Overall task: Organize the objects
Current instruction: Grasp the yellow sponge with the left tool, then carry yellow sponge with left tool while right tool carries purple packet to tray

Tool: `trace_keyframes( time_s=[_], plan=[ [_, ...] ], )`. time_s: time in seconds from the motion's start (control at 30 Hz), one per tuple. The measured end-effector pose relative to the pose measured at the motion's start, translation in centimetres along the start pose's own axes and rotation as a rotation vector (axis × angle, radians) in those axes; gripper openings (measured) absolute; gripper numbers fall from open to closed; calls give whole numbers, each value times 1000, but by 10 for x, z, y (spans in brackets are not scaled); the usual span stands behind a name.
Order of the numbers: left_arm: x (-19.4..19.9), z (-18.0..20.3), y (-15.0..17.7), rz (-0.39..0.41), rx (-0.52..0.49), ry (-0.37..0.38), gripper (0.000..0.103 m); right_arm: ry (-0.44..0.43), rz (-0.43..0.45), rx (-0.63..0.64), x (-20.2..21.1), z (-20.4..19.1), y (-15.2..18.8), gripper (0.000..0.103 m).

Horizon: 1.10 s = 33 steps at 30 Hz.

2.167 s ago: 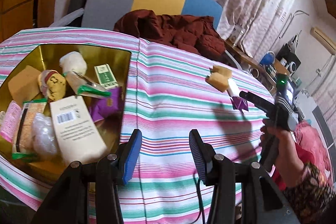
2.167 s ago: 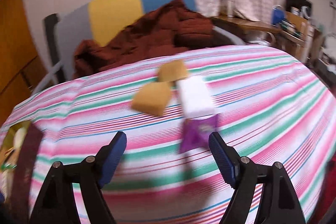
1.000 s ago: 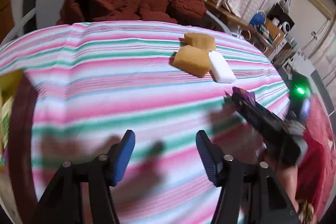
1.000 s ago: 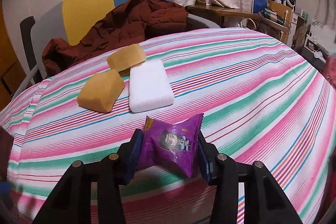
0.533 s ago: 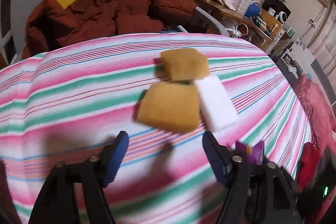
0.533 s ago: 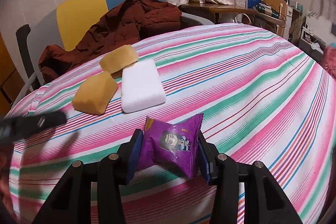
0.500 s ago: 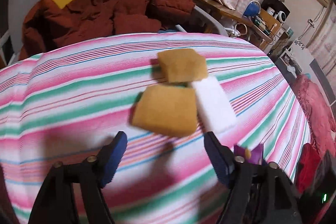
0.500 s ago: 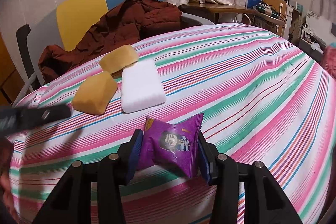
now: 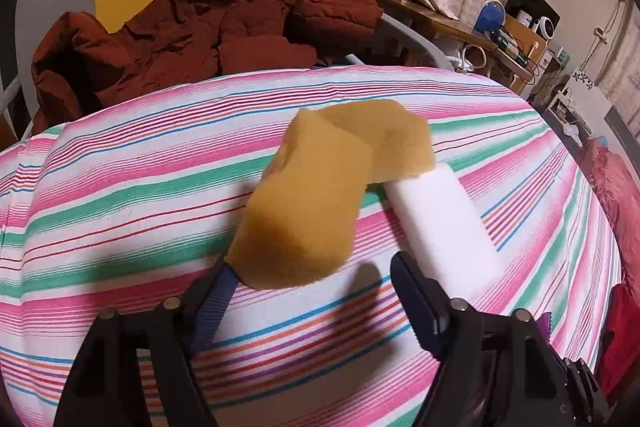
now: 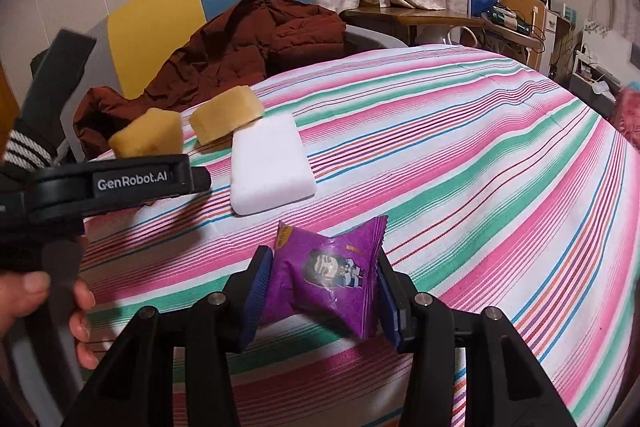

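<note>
Left tongs (image 9: 310, 291): jaws spread wide and pitched steeply downward, the left pad touching the near edge of a yellow sponge (image 9: 304, 215) and the right pad clear of it. In the right wrist view the same tongs enter from the left edge, gripped by the person's left hand (image 10: 36, 311), thumb and fingertips curled about the handle. Right tongs (image 10: 320, 301): jaws angled downward and drawn in, both pads pressed against the sides of a purple snack packet (image 10: 328, 275).
</note>
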<state>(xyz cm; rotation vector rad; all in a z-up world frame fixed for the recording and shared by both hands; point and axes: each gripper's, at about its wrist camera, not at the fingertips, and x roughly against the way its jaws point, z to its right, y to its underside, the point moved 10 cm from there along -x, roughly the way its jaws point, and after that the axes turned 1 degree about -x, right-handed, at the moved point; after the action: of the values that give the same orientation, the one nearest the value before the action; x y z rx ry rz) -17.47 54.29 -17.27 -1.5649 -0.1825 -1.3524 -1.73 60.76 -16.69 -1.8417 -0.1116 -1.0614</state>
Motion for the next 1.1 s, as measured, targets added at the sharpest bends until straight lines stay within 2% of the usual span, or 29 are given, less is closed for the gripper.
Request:
trace_keyframes(
  time_s=[0.1,0.17,0.2,0.23,0.27,0.53,0.7,0.87,1.1],
  plan=[
    [3,-5,-2,24,16,2,64,4,1,4,0,0,0,49],
    [5,-12,-3,37,18,-20,47,6,1,5,0,0,0,49],
    [5,-14,-4,43,24,-16,44,7,2,6,0,0,0,49],
    [6,-17,-5,49,33,-7,34,8,3,7,0,0,0,49],
    [7,-19,-5,55,42,3,30,8,3,7,0,0,0,49],
    [22,-40,6,124,128,2,24,14,12,14,0,0,0,49],
    [38,-50,24,145,183,20,24,24,23,20,2,0,0,48],
    [60,-54,43,172,173,20,24,36,47,43,6,-3,-2,48],
    [98,-61,71,198,167,31,24,43,141,148,27,-25,-9,48]
  ],
)
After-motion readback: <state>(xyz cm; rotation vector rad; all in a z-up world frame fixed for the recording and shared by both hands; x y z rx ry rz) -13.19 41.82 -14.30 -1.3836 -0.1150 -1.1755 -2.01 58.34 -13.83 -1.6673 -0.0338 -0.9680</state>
